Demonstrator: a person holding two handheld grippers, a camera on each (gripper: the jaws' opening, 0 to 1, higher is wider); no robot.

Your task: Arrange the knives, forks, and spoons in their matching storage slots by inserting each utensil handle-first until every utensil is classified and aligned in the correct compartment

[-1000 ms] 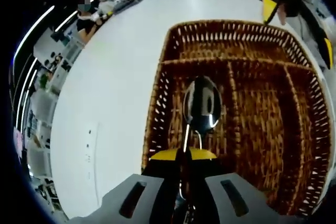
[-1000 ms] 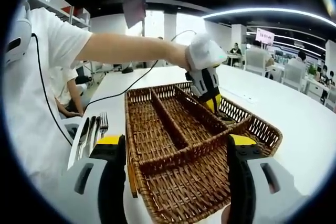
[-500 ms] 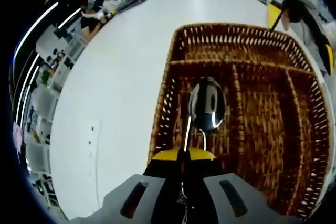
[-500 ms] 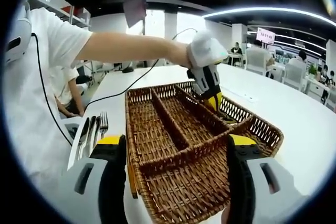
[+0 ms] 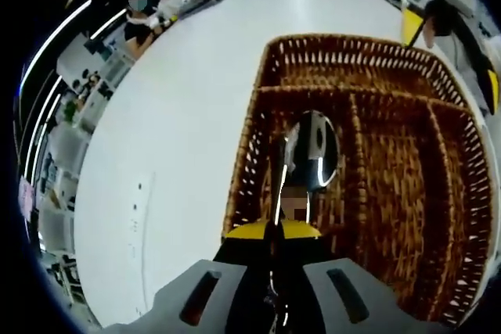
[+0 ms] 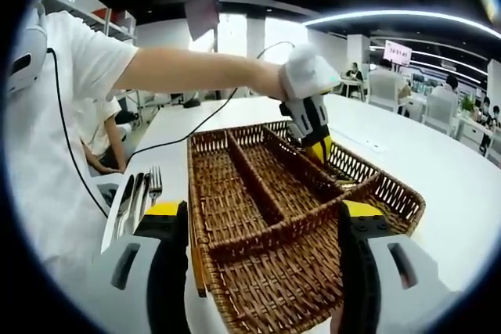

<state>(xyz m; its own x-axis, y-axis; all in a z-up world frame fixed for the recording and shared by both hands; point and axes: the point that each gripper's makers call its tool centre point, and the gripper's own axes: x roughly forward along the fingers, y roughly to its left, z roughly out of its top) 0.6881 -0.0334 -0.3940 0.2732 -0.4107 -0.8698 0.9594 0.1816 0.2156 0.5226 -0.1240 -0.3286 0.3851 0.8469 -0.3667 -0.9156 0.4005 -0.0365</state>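
The left gripper point(image 5: 274, 232) stays clenched on a spoon point(image 5: 311, 150), edging deeper over the end slot of the basket point(image 5: 337, 48) by its long edge. The right gripper point(image 6: 262, 228) hangs released at the basket's short edge. Remaining cutlery point(image 6: 137, 197) waits on the table point(image 5: 172, 138).

No text, label, brand or number can be read in either view. In the right gripper view a pink hanging sign point(image 6: 395, 53) in the room behind the desk's far edge bears dark marks, but they are too small and blurred to make out.
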